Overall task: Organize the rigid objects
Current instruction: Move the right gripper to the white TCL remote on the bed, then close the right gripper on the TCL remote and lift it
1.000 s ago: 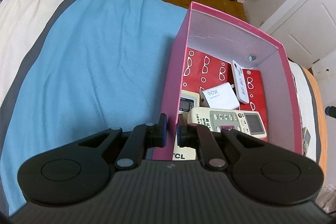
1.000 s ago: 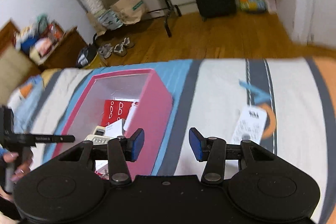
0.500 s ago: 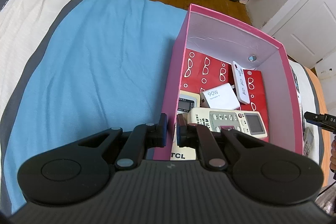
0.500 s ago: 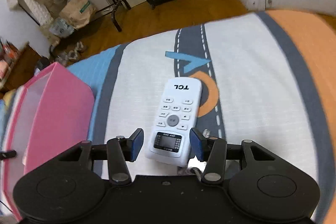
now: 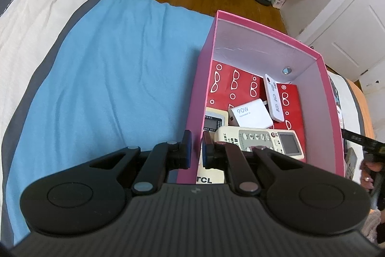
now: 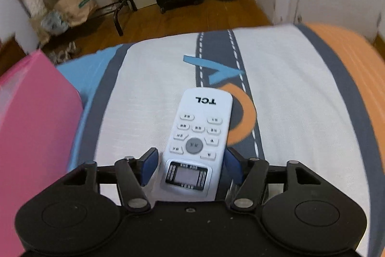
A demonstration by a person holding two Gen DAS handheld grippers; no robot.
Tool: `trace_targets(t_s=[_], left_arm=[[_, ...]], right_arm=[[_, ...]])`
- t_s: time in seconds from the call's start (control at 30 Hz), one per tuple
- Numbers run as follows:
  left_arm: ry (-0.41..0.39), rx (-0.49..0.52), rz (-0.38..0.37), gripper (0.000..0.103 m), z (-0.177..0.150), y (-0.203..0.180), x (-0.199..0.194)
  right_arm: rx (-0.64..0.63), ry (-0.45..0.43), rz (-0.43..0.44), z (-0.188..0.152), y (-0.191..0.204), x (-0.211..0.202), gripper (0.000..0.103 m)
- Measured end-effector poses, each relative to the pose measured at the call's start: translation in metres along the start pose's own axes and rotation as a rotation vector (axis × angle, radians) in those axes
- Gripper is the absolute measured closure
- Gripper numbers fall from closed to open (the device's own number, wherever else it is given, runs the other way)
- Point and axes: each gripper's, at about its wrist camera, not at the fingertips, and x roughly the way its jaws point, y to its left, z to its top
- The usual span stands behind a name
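- Just beside the pink box [image 6: 36, 117], on the white stretch of the bedspread [image 6: 300, 112], the white TCL remote [image 6: 199, 134] lay face up with its screen end toward your right gripper [image 6: 190, 164].
- Your right gripper's jaws were opening and sat either side of the remote's screen end. The remote was between the blue pads, but I couldn't see them pressing on it, so it wasn't grabbed yet.
- Your left gripper [image 5: 195, 152] was pinched shut on the near wall of the pink box [image 5: 322, 78], one pad outside and one inside. Looked like you were steadying it.
- Inside that box were a beige remote [image 5: 262, 140], a white 90W charger [image 5: 250, 116], a slim white remote [image 5: 274, 98] by the far corner, and some red packaging underneath.
- My read: this was the pick-up step for the last loose remote.
- Next you'd need to close squarely on its long edges. It's smooth plastic on soft bedding, so it could slip or tilt. Then lift it over the box's wall, which stood close on the remote's left.
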Motion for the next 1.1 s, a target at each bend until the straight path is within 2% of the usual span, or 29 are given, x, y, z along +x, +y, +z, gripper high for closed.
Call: trace_targets(t_s=[0.1,0.2,0.4,0.5,0.57,0.67,0.73,0.87,1.1], left_arm=[[0.004,-0.003,-0.007,0.095,0.0,0.002,0.002],[0.006,0.001,-0.001,0.095,-0.001,0.001,0.003],[-0.003,0.024,0.015,0.096,-0.001,-0.003,0.002],[0.002,0.022,0.017,0.096,-0.001,-0.003,0.003],[-0.001,0.04,0.034,0.096,-0.001,-0.005,0.003],[-0.007,0.067,0.06,0.096,-0.002,-0.011,0.003],[-0.008,0.071,0.068,0.096,-0.002,-0.012,0.004],[-0.01,0.073,0.063,0.096,-0.003,-0.011,0.004],[0.007,0.036,0.033,0.097,-0.002,-0.003,0.007]], right_arm=[[-0.07,-0.035,-0.045,-0.001,0.006,0.007,0.034],[-0.073,-0.034,-0.044,-0.002,0.007,0.0,0.036],[-0.047,0.004,0.063,-0.004,0.01,-0.015,0.036],[-0.095,0.05,0.071,-0.013,0.023,-0.01,0.037],[-0.151,0.04,0.043,-0.017,0.031,-0.009,0.035],[-0.13,0.013,0.042,-0.015,0.028,-0.003,0.033],[-0.162,-0.008,0.032,-0.016,0.03,-0.004,0.036],[-0.201,-0.019,0.014,-0.018,0.034,-0.013,0.037],[-0.18,-0.062,0.02,-0.022,0.032,-0.04,0.038]])
